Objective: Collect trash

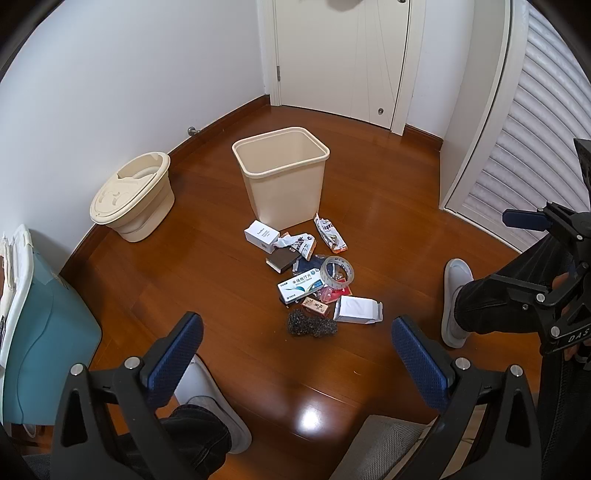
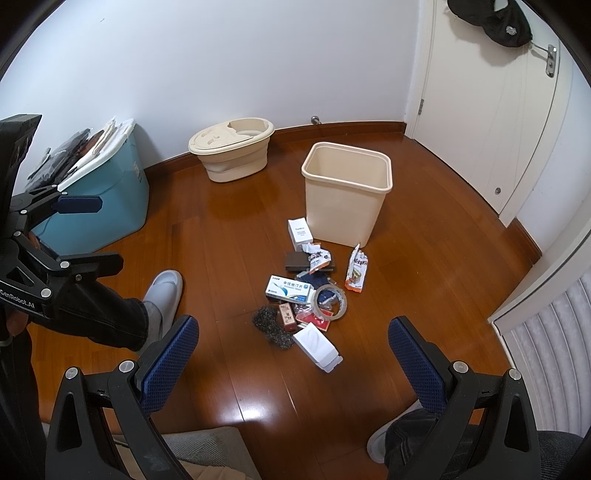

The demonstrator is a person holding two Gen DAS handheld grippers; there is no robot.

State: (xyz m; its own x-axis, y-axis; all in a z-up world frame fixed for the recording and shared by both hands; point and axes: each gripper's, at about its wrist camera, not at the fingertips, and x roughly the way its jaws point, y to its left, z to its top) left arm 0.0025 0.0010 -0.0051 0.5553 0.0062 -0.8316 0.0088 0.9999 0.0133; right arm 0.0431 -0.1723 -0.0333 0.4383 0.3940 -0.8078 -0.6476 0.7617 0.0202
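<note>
In the left wrist view, the left gripper (image 1: pixel 297 354) is held wide apart and empty above the floor. A heap of litter lies just in front of the beige rectangular plastic bin (image 1: pixel 282 173), nearest being a dark wiry scouring pad (image 1: pixel 312 326), straight ahead.

In the right wrist view, the right gripper (image 2: pixel 291 352) is likewise spread and empty. A white cardboard carton (image 2: pixel 317 347) lies nearest, its long axis slanting away from the bin. A black cap (image 2: pixel 493 18) is shown only here.

A cream bin (image 1: pixel 282 173) stands upright and empty on the wooden floor; just before it lies scattered trash (image 1: pixel 312 275): small boxes, wrappers, a tape roll (image 1: pixel 337 272), a dark scourer (image 1: pixel 312 325).
</note>
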